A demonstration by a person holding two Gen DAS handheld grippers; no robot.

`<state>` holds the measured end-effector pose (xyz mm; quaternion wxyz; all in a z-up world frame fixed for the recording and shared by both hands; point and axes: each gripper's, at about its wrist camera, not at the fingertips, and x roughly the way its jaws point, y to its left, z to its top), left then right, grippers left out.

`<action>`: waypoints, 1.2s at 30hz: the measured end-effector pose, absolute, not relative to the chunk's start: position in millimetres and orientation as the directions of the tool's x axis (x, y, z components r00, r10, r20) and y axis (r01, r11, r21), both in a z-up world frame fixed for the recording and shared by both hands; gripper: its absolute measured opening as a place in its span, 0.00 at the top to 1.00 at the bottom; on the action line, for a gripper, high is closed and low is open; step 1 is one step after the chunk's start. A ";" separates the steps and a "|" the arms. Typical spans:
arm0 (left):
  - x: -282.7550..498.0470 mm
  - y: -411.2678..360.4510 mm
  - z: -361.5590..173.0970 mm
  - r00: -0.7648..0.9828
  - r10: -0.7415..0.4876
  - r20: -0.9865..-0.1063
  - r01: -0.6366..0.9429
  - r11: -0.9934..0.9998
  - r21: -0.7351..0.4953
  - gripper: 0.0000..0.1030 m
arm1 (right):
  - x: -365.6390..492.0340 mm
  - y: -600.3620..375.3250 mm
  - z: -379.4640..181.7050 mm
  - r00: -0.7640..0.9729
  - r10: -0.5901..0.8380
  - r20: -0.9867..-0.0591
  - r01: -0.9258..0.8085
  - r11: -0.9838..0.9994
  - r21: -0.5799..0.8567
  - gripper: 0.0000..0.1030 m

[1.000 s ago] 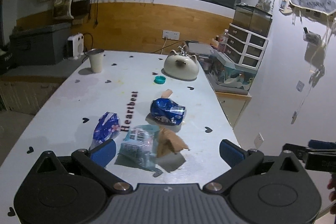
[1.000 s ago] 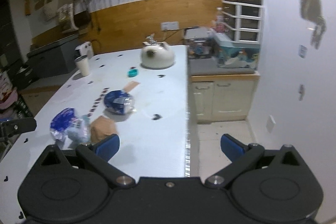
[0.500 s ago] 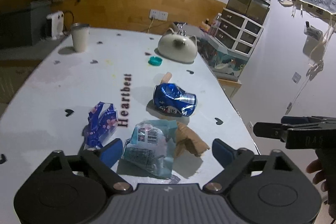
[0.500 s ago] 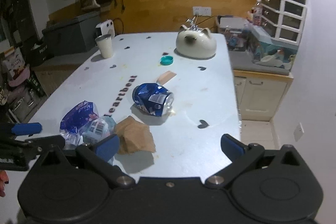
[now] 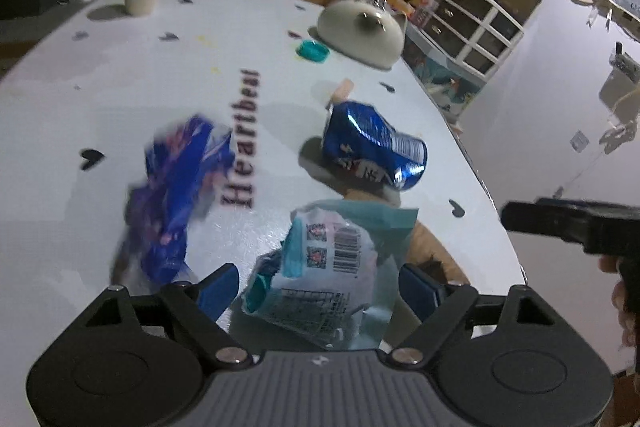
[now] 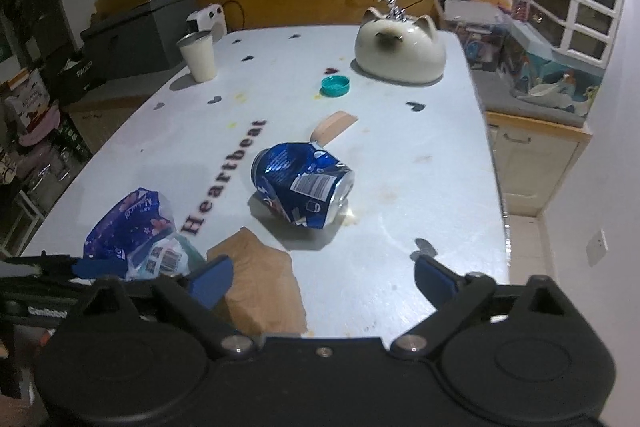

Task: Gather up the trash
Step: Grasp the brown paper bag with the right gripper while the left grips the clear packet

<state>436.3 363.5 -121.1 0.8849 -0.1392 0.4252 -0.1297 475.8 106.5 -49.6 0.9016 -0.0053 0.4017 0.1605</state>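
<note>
Straddling the clear wrapper (image 5: pixel 332 279) near the table's (image 5: pixel 120 75) front edge, the left gripper (image 5: pixel 320 283) stays spread to pinch it, while the right gripper (image 6: pixel 324 277) hangs spread above the brown paper (image 6: pixel 260 283), ready for its turn.

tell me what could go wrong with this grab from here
The open left gripper straddles the crinkled clear teal-printed wrapper, which overlaps the brown paper scrap; closing may pinch both or let the thin film slip. The dented blue can lies on its side and could roll if bumped.

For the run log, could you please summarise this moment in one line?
left hand-held gripper: open around teal wrapper | right hand-held gripper: open, empty | crushed can: on table
</note>
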 end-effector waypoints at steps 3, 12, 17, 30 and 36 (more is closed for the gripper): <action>439.6 360.3 -130.3 0.587 -0.375 -0.717 0.123 0.917 -0.380 0.36 | 489.2 111.9 -59.6 0.606 0.289 -0.742 -0.305 0.945 0.119 0.08; 426.6 363.5 -131.0 0.603 -0.373 -0.705 0.081 0.908 -0.411 0.44 | 520.9 131.3 -87.9 0.488 0.378 -0.787 -0.427 0.890 0.163 0.08; 404.6 382.0 -125.5 0.607 -0.320 -0.728 0.013 0.919 -0.394 0.44 | 533.7 143.0 -97.7 0.386 0.471 -0.793 -0.501 0.829 0.248 0.08; 387.0 392.0 -121.4 0.594 -0.223 -0.773 -0.051 0.949 -0.312 0.38 | 540.6 180.2 -116.5 0.245 0.475 -0.845 -0.614 0.751 0.244 0.21; 385.3 395.3 -126.7 0.611 -0.212 -0.763 -0.081 0.942 -0.327 0.26 | 511.0 168.7 -116.3 0.308 0.407 -0.860 -0.545 0.816 0.191 0.40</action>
